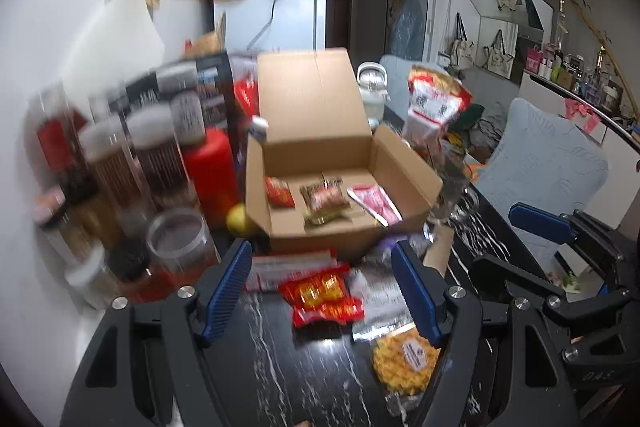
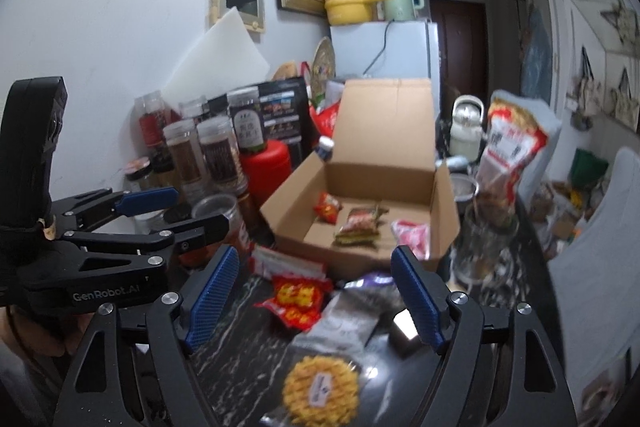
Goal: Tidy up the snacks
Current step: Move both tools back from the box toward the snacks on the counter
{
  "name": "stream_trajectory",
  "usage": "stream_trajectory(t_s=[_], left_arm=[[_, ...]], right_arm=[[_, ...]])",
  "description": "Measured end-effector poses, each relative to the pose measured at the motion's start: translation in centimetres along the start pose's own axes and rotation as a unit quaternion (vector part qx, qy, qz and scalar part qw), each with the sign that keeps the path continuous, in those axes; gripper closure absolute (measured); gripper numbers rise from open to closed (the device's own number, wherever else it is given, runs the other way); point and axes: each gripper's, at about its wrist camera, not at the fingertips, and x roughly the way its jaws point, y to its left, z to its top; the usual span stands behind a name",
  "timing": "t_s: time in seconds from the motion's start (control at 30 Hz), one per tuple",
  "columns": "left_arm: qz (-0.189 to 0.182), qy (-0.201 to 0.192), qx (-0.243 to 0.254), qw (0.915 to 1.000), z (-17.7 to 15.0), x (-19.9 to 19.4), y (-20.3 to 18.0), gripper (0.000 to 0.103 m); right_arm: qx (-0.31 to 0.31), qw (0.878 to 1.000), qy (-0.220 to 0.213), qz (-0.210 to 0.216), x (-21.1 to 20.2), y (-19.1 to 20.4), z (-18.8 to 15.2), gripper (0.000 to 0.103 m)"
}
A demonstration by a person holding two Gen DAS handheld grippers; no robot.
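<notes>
Both claws, left gripper point(image 1: 322, 293) and right gripper point(image 2: 314, 297), hang released and empty above loose snack packets point(image 2: 298, 301) near the table's front edge, ready to load the open cardboard box point(image 1: 340, 233) behind them.

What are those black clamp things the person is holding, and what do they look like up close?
They are handheld grippers. Each, like the right gripper and the left gripper, has a matte black frame with triangular cut-outs and silver screws. The fingers carry ribbed blue pads. White lettering on the left one's side reads GenRobot.AI. No cables show.
</notes>
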Motion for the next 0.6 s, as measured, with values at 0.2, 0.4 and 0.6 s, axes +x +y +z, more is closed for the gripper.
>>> stream_trajectory(t_s=[0.2,0.4,0.6], left_arm=[[-0.002,0.033,-0.014,0.9993,-2.1,1.4,1.2,0.031],[0.011,0.064,-0.008,0.9979,-4.5,2.5,1.7,0.031],[-0.006,0.09,-0.02,0.9957,-6.5,3.0,2.1,0.031]], right_arm=[[0.029,0.999,0.026,0.006,0.8,-0.2,-2.8,0.024],[0.036,0.998,0.051,-0.02,1.9,-0.3,-5.1,0.024],[0.048,0.996,0.077,-0.023,3.1,-0.7,-7.6,0.024]])
